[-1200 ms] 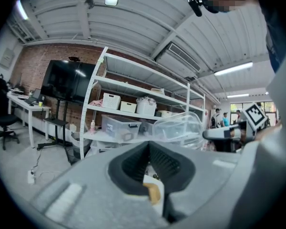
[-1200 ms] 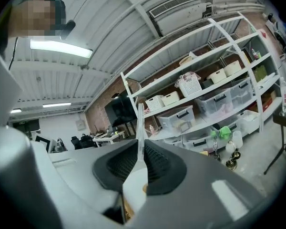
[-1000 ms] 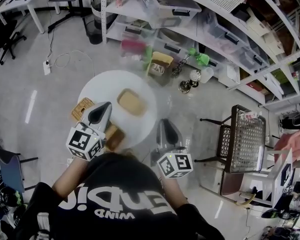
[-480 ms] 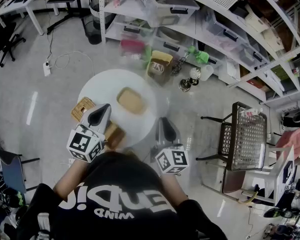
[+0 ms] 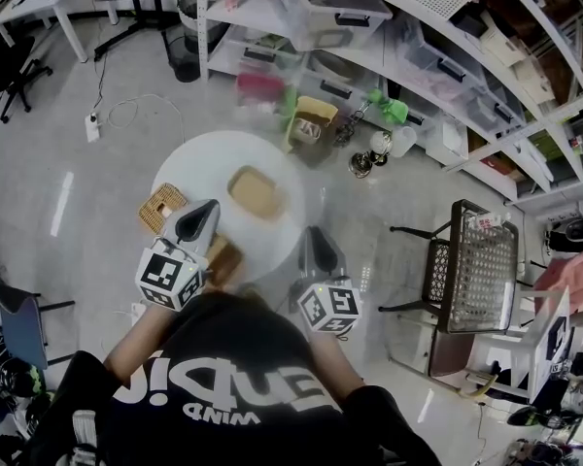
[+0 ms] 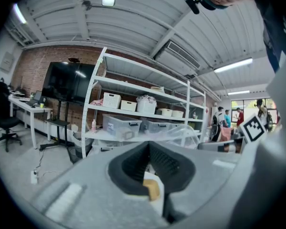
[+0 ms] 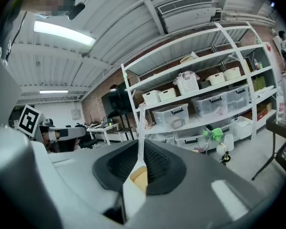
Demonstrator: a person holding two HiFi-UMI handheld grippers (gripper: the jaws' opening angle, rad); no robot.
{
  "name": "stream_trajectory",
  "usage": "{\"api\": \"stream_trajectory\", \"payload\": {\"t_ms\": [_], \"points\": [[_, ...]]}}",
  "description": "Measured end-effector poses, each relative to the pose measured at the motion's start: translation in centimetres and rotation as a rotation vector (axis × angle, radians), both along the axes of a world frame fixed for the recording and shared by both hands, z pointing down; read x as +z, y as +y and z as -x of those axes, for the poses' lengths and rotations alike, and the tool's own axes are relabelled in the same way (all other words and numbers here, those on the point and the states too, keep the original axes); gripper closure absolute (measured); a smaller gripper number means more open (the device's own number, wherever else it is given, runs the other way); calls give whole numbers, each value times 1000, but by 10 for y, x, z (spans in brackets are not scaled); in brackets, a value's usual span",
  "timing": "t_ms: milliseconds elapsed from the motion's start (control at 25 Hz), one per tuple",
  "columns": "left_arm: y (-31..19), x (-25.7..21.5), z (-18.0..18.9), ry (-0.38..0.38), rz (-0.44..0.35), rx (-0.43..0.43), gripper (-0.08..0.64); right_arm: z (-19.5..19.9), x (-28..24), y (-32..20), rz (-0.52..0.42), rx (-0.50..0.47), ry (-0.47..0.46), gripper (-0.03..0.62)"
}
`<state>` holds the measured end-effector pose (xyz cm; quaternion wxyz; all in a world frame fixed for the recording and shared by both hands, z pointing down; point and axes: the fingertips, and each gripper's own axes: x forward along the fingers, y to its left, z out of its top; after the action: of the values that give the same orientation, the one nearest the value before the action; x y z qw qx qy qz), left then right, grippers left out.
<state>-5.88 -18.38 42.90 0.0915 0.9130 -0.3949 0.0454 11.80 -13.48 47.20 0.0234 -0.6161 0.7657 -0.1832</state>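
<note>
A person stands over a round white table [image 5: 189, 163] with a gripper in each hand, both pointing away from the body. My left gripper [image 5: 196, 223] hovers over the table's near left edge, above a brown box [image 5: 223, 258]; its jaws [image 6: 150, 151] look shut with nothing between them. My right gripper [image 5: 316, 244] hangs off the table's near right edge. It is shut on a thin clear plastic piece [image 7: 141, 123], seen edge-on in its own view. From the left gripper view that clear plastic piece [image 6: 181, 128] looks curved, beside the right marker cube [image 6: 254, 128].
On the table lie a wooden tray [image 5: 253, 192] and a wicker basket [image 5: 160, 209]. White shelves [image 5: 369, 27] with plastic bins run along the far side. A mesh chair [image 5: 476, 270] stands to the right, desks and an office chair at far left.
The right gripper has turned a little to the left, so the left gripper's marker cube now shows in its view. Both hands have barely shifted over the table.
</note>
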Motion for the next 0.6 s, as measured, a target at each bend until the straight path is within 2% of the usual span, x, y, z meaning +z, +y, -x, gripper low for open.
{"api": "stream_trajectory", "payload": {"t_ms": [600], "points": [[-4,6,2,-3,12,-4,558,2,5,-5,14,-12,10,555]]}}
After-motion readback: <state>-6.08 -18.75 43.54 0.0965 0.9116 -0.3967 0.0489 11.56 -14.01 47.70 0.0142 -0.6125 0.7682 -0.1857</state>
